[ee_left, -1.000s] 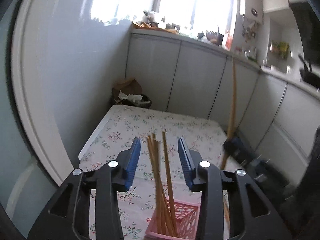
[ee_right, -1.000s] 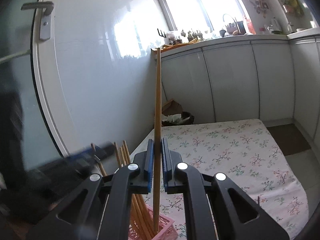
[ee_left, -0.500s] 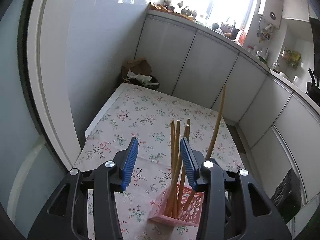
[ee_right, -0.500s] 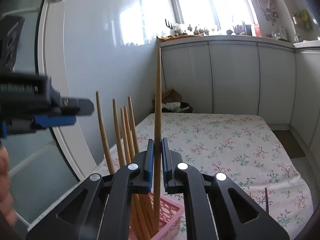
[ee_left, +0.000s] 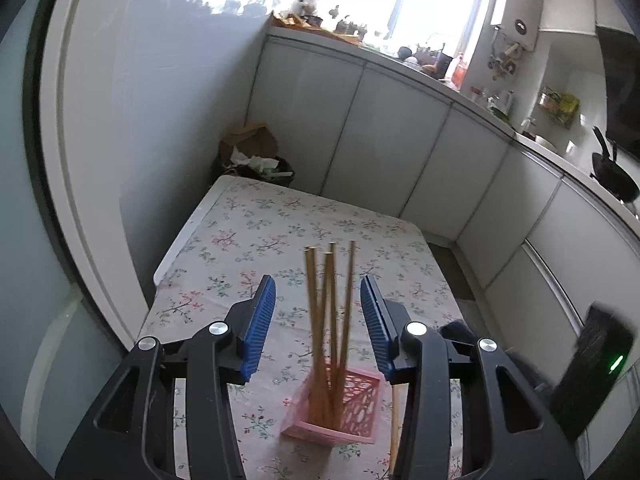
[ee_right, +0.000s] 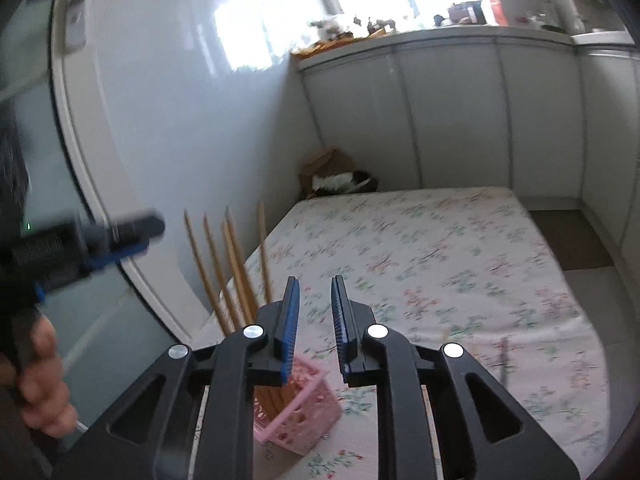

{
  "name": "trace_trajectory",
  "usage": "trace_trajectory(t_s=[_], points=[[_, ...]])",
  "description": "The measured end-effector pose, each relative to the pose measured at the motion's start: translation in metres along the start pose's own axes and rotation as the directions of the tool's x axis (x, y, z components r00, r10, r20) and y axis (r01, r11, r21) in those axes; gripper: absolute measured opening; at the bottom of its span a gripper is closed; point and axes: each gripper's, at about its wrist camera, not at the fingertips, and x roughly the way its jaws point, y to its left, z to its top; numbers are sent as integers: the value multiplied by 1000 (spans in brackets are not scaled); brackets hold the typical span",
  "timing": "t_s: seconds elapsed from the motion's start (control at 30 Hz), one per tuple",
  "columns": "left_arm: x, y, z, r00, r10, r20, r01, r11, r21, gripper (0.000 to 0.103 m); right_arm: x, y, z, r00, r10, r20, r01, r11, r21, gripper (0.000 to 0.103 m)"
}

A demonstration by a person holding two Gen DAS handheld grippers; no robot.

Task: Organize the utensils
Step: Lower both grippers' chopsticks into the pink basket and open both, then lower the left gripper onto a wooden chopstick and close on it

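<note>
The right gripper (ee_right: pixel 316 312) has just been opening, and its blue pads (ee_right: pixel 290 320) stand a little apart with nothing between them, over the floral tablecloth (ee_right: pixel 440 264). Low and left of it a pink basket (ee_right: pixel 300 412) sits on the cloth holding wooden chopsticks (ee_right: pixel 236 264) that lean up toward the pale wall. At the far left a hand (ee_right: pixel 40 376) grips the blurred left gripper (ee_right: pixel 120 240), whose jaws I cannot make out; a thin dark thing on the cloth at the right is too smeared to name.

chopsticks (ee_left: pixel 329 312) in basket (ee_left: pixel 360 420) — on table (ee_left: pixel 248 248)
</note>
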Motion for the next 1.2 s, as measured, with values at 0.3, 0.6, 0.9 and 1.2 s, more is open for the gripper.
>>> trace_trajectory(t_s=[0.3, 0.6, 0.9, 1.2], points=[[5, -46, -9, 998, -62, -13, 62, 994, 88, 42, -86, -36, 31, 998, -70, 7, 69, 998, 12, 43], [50, -103, -43, 975, -107, -194, 140, 976, 167, 42, -67, -101, 23, 968, -120, -220, 156, 976, 154, 43], [126, -133, -89, 882, -6, -472, 116, 972, 206, 42, -40, -154, -9, 905, -15, -425, 190, 909, 372, 37], [188, -135, -115, 814, 103, -571, 47, 969, 242, 42, -34, -170, -17, 891, -17, -454, 231, 878, 420, 37]])
